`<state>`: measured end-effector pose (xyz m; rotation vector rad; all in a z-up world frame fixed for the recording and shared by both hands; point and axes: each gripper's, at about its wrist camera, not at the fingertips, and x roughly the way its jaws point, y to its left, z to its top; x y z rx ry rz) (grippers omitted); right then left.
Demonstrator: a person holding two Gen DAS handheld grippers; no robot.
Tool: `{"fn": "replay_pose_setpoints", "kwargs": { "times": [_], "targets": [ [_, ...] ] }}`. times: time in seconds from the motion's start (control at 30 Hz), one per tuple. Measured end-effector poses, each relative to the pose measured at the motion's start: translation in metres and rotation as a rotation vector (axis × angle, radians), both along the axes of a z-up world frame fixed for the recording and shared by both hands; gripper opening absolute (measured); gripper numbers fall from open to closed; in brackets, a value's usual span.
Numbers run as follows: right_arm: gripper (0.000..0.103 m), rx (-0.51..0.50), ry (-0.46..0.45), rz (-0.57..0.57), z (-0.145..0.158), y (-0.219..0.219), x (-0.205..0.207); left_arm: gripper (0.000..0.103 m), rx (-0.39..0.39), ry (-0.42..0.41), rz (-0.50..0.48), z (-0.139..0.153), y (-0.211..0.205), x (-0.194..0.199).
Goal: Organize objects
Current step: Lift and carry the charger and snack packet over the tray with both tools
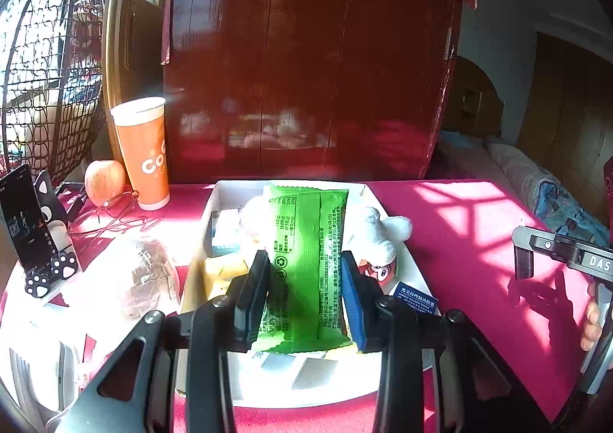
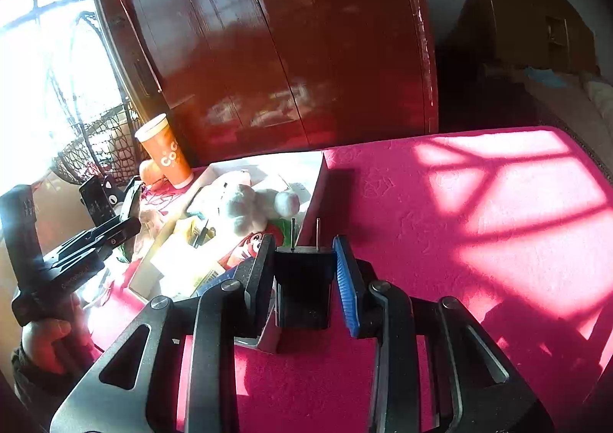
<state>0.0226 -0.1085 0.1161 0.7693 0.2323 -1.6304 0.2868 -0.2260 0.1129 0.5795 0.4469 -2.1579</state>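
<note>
Left hand-held gripper (image 1: 306, 280) pinches a green snack packet (image 1: 306, 253) between its black and blue pads, the packet hanging lengthwise above the white box (image 1: 199, 241) that sits toward the far left of the bench (image 1: 479, 241). Right hand-held gripper (image 2: 304, 272) is pressed tight on a black plug adapter (image 2: 302, 287), its two metal prongs pointing away from the camera, held just at the box's near right corner over the pink cloth. Inside the box lie a white plush toy (image 1: 377, 234), a round red cartoon-face item (image 1: 379, 272), a small blue packet with white print (image 1: 415, 297) at the right wall, and pale cartons along the left wall; it looks nearly full. Left of the box, the bench is crowded: a clear wrapped bundle (image 1: 141, 276) just beside the box wall, spectacles (image 1: 111, 207), an orange paper cup (image 1: 143, 153) and an apple (image 1: 104, 176) at the far left edge, a phone on a cat-paw stand (image 1: 34, 237) at the left edge. Right of the box, the pink cloth is open out to the far and right edges, crossed only by window-bar shadows. A dark red cabinet (image 1: 306, 61) stands close behind the far edge.
</note>
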Motion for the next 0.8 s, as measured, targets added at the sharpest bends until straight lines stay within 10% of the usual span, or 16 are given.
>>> {"fn": "replay_pose_setpoints", "kwargs": {
  "times": [0.8],
  "targets": [
    [0.030, 0.097, 0.107, 0.196, -0.018, -0.124, 0.104, 0.037, -0.016, -0.150, 0.143, -0.021, -0.070, -0.016]
  ]
}}
